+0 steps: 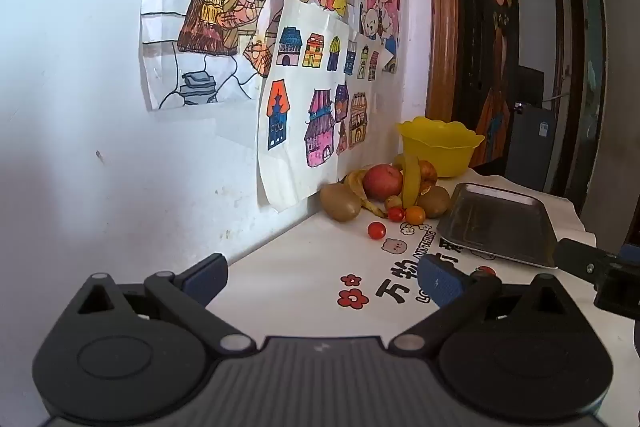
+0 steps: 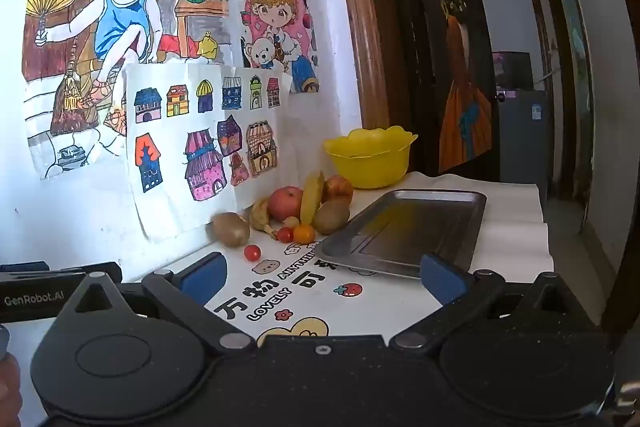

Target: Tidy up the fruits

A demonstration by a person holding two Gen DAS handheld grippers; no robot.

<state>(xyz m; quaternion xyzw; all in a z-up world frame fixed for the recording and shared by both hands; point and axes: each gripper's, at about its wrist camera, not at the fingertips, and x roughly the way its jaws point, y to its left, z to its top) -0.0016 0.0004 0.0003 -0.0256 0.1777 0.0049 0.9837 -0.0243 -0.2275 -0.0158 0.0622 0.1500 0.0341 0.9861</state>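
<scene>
My left-hand gripper body (image 2: 60, 291) reads "GenRobot.AI". The pink poster (image 2: 276, 11) says "MORNIN…". Near its front edge, the tablecloth (image 2: 312, 291) shows "LOVELY", "ANYTHING" and "万物可".

White painted wall (image 2: 100, 211) carries taped children's crayon drawings (image 2: 192, 131), daylit. Right of the drawings: brown wooden door frame (image 2: 360, 27), then dark door with a painted figure in orange (image 2: 460, 75). Beyond the frame, grey cabinet (image 2: 520, 131) in a dim hallway.
</scene>
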